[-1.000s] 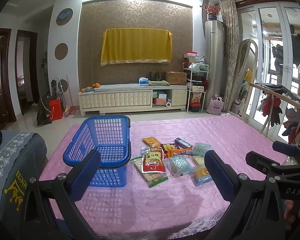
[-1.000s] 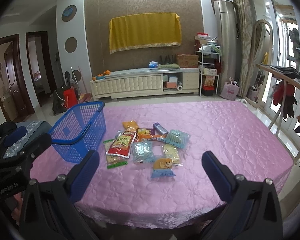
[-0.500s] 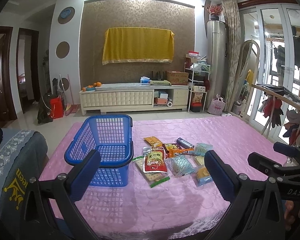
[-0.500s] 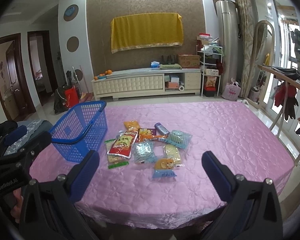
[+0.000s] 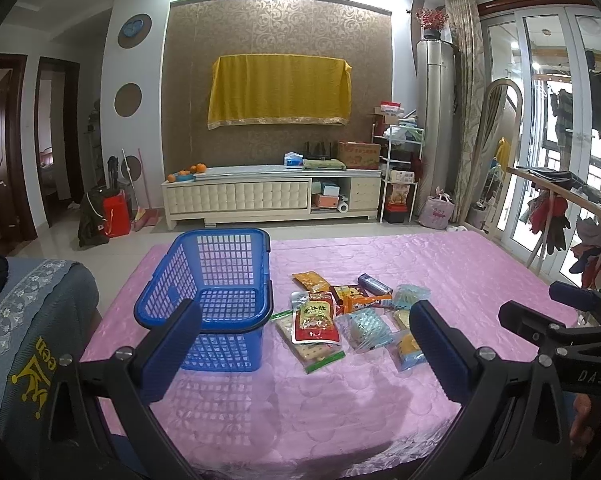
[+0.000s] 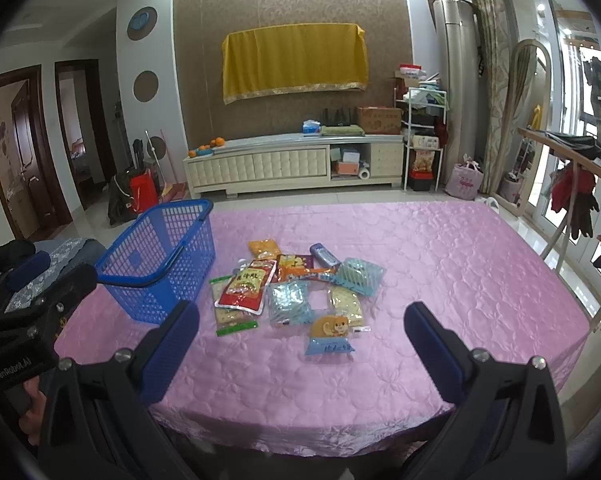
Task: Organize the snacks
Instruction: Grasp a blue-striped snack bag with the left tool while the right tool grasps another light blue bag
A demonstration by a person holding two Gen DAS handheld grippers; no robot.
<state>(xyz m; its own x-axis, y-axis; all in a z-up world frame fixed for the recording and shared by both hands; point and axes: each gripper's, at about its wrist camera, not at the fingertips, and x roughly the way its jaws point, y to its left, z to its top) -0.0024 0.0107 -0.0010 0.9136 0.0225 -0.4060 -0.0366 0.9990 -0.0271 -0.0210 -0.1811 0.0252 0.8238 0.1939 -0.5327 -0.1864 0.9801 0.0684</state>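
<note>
An empty blue plastic basket [image 5: 220,280] [image 6: 160,252] stands on the left of the pink-clothed table [image 5: 440,264] [image 6: 460,264]. Several snack packets lie in a pile right of it: a red pouch [image 5: 316,318] [image 6: 246,286], a clear cracker pack [image 5: 312,354], pale blue packs [image 5: 368,328] [image 6: 288,302], an orange bag [image 6: 264,248], and a packet with an orange cartoon animal [image 6: 332,336]. My left gripper [image 5: 306,340] is open and empty, above the near table edge. My right gripper [image 6: 300,340] is open and empty, short of the pile. Each gripper shows at the edge of the other's view.
A grey embroidered cloth on a seat [image 5: 28,320] sits at the table's left. A low white TV cabinet [image 5: 272,196] and a metal shelf rack [image 5: 398,172] stand against the far wall. A wooden clothes rail [image 5: 560,196] runs along the right.
Both views have shifted slightly, the scene sliding a little right and up. Both grippers stay open. Basket and snacks have not moved.
</note>
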